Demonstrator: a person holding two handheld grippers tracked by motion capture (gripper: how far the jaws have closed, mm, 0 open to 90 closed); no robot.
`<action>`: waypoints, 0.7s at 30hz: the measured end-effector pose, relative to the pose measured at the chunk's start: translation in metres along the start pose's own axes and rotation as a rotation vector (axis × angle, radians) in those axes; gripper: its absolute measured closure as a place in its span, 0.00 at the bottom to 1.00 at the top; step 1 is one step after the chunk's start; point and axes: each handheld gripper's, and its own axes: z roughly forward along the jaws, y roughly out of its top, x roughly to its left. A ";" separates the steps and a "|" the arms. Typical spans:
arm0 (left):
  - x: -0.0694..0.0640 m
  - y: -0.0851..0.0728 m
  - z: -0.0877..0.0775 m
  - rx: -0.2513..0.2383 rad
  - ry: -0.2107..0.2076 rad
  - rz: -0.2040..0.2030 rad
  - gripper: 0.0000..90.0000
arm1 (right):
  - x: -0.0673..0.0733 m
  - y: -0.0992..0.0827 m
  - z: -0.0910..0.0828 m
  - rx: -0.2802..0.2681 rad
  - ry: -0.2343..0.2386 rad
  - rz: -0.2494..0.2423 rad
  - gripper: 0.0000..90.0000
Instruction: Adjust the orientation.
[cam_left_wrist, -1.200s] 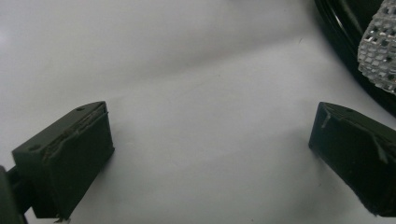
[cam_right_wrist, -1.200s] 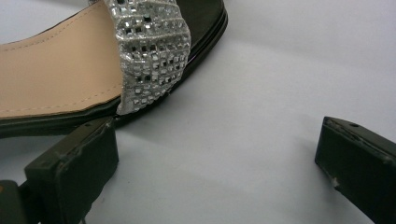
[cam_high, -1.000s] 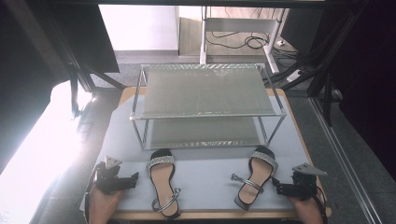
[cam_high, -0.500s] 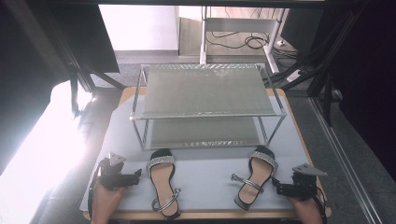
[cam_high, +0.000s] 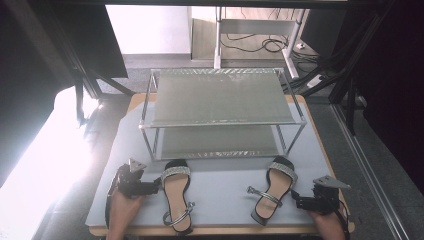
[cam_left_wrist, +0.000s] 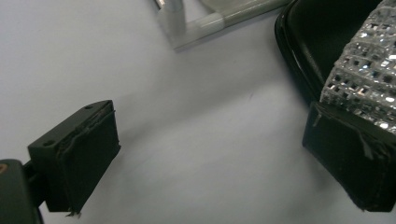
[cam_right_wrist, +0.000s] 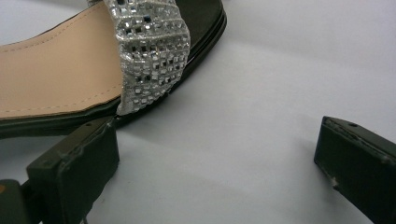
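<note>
My left tool is released, with its jaws wide apart, and it sits low on the grey bench, just left of the left sandal. One jaw is right by that sandal's sparkly strap. The metal rack stands behind both shoes. The right sandal lies in front of the rack's right side. My right tool is released too, just right of that sandal.

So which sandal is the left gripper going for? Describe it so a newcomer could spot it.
Start at the two-tier metal rack on the grey mat. Two sandals lie in front of it; take the left sandal, beside the left gripper. Unlike the right sandal, which is angled, it lies nearly straight, ankle strap looped at the near end.
</note>
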 end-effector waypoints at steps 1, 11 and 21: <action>-0.002 0.003 0.002 0.000 -0.005 0.001 0.04 | 0.000 0.000 0.000 0.000 0.000 0.000 0.00; -0.025 0.023 0.017 0.017 -0.054 -0.001 0.10 | 0.000 0.000 0.000 -0.001 -0.001 0.002 0.00; -0.045 0.039 0.031 0.012 -0.100 0.042 0.10 | 0.000 0.000 0.000 -0.001 -0.001 0.002 0.00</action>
